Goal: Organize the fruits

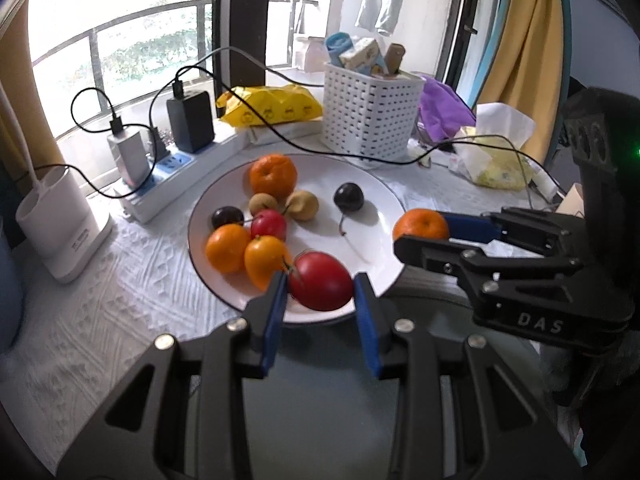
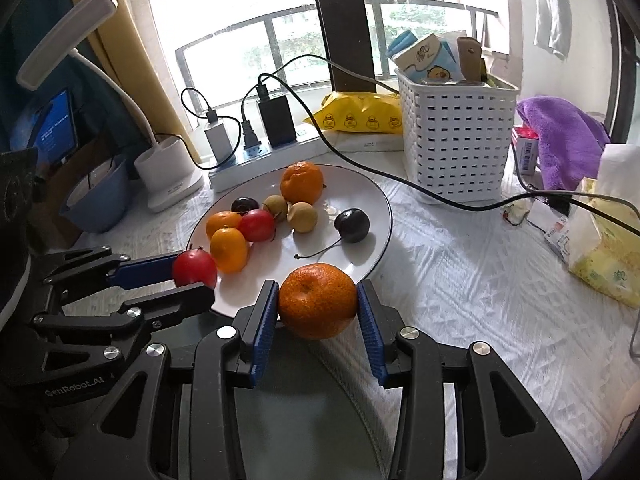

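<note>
A white plate [image 1: 384,196] holds several fruits: a mandarin [image 1: 273,175], two small oranges [image 1: 227,247], a small red fruit [image 1: 269,225], two tan longans [image 1: 302,205] and two dark cherries [image 1: 349,197]. My left gripper [image 1: 321,285] is shut on a red tomato [image 1: 321,286] over the plate's near edge. My right gripper [image 2: 317,304] is shut on a mandarin [image 2: 317,300] at the plate's near right edge [image 2: 382,204]. The right gripper also shows in the left wrist view [image 1: 424,234], and the left gripper in the right wrist view [image 2: 192,274].
A white perforated basket [image 2: 456,140] with packets stands behind the plate. A power strip [image 1: 160,184] with chargers and black cables runs at the back left. A white lamp base [image 1: 60,224], yellow packet [image 1: 272,106], purple cloth [image 2: 560,136] and tissue pack [image 2: 608,256] lie around.
</note>
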Demonstrator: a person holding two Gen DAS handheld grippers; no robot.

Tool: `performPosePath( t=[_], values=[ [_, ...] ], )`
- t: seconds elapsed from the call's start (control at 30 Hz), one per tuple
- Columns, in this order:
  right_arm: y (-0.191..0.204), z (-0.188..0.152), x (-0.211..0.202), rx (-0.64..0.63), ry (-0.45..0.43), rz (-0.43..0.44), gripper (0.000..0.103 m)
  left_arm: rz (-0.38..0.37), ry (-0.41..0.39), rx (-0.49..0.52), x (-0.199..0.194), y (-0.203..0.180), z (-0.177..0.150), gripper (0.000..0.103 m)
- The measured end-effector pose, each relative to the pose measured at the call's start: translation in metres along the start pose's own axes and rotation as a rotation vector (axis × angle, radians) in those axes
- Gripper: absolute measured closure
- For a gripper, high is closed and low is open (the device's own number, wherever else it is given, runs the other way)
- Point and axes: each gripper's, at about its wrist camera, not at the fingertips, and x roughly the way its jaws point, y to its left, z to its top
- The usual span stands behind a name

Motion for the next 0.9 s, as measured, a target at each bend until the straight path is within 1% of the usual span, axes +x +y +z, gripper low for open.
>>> performPosePath(
  t=[0.3, 0.53, 0.6, 0.63, 0.67, 0.9],
  values=[
    [-0.003, 0.006, 0.007, 0.008, 0.0, 0.002, 0.061, -0.014, 0.026, -0.009, 0.013, 0.003, 0.001, 0.068],
    [-0.004, 0.007, 0.007, 0.017, 0.003, -0.008, 0.061, -0.018, 0.043, -0.03, 0.013, 0.009, 0.001, 0.067],
    [-0.002, 0.007, 0.007, 0.01, 0.004, -0.018, 0.059, -0.017, 0.043, -0.029, 0.012, 0.009, 0.001, 0.065],
    [-0.002, 0.007, 0.007, 0.01, 0.004, -0.018, 0.057, -0.02, 0.04, -0.03, 0.009, 0.009, 0.001, 0.059],
    [-0.002, 0.006, 0.006, 0.011, 0.002, -0.018, 0.055, -0.026, 0.033, -0.033, 0.007, 0.009, 0.001, 0.055],
    [0.001, 0.005, 0.0, 0.015, -0.002, -0.027, 0.053, -0.026, 0.015, -0.044, -0.007, 0.011, -0.002, 0.055]
  ],
)
